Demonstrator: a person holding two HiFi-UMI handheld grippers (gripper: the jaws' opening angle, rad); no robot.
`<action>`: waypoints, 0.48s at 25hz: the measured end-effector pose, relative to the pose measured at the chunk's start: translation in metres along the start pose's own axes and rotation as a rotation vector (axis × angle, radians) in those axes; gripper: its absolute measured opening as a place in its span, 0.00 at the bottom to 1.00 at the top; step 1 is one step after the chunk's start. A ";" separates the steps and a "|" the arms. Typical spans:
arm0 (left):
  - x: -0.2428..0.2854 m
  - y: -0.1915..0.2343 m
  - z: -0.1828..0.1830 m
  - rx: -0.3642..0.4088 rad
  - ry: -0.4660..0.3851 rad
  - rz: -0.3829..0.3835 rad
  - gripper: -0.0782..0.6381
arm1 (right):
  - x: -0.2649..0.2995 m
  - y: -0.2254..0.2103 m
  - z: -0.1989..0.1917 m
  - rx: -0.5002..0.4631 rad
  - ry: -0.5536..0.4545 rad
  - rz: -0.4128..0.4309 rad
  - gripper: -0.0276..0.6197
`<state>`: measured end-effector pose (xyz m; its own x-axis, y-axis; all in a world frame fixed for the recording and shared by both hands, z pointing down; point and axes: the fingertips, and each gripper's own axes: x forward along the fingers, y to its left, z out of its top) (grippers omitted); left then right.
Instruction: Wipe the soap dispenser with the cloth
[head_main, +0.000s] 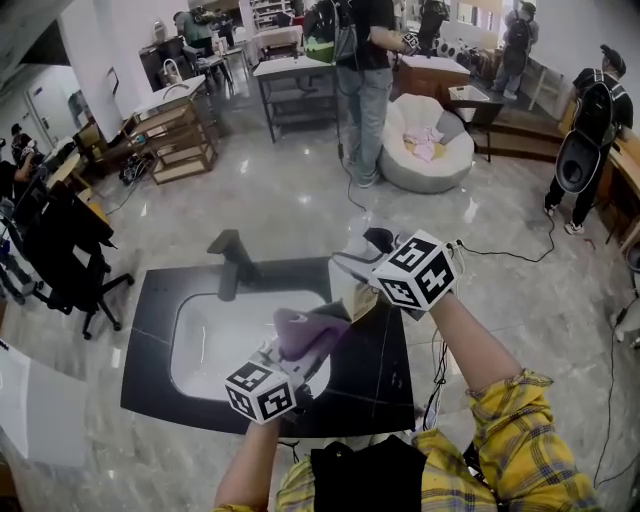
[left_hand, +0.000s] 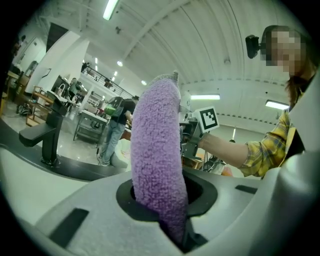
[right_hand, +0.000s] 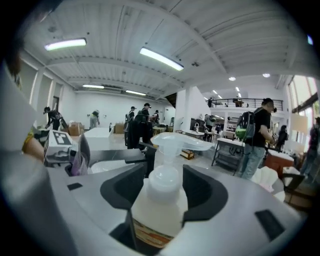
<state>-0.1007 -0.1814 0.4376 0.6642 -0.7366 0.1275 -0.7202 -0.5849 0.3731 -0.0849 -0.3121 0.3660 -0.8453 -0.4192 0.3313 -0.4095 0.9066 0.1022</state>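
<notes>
The soap dispenser (head_main: 350, 296) is a pale bottle with a clear pump head, at the right of the sink. In the right gripper view the bottle (right_hand: 159, 202) stands between the jaws of my right gripper (right_hand: 162, 187), whose pads touch both its sides. From the head view the right gripper (head_main: 362, 288) reaches in from the right. A purple fluffy cloth (head_main: 306, 331) sticks out of my left gripper (head_main: 298, 352), just left of the bottle. The cloth (left_hand: 157, 150) is clamped in the left gripper (left_hand: 172, 220) and stands up in front of its camera.
A black counter (head_main: 380, 372) holds a white sink (head_main: 195, 345) with a black faucet (head_main: 228, 262) behind it. A black office chair (head_main: 60, 250) stands at the left. Several people and a white beanbag (head_main: 428, 140) are across the glossy floor.
</notes>
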 end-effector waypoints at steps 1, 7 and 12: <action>0.001 0.000 -0.001 0.000 -0.001 0.001 0.19 | -0.003 -0.001 -0.003 -0.035 0.007 0.008 0.38; 0.008 -0.003 -0.003 0.002 -0.003 0.018 0.19 | -0.018 -0.002 -0.002 -0.091 -0.024 0.206 0.39; 0.006 -0.003 0.003 0.002 -0.004 0.034 0.19 | -0.022 0.001 0.004 -0.178 -0.048 0.389 0.32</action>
<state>-0.0951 -0.1856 0.4350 0.6383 -0.7575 0.1365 -0.7429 -0.5598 0.3671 -0.0685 -0.3021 0.3556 -0.9419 -0.0421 0.3333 0.0054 0.9901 0.1402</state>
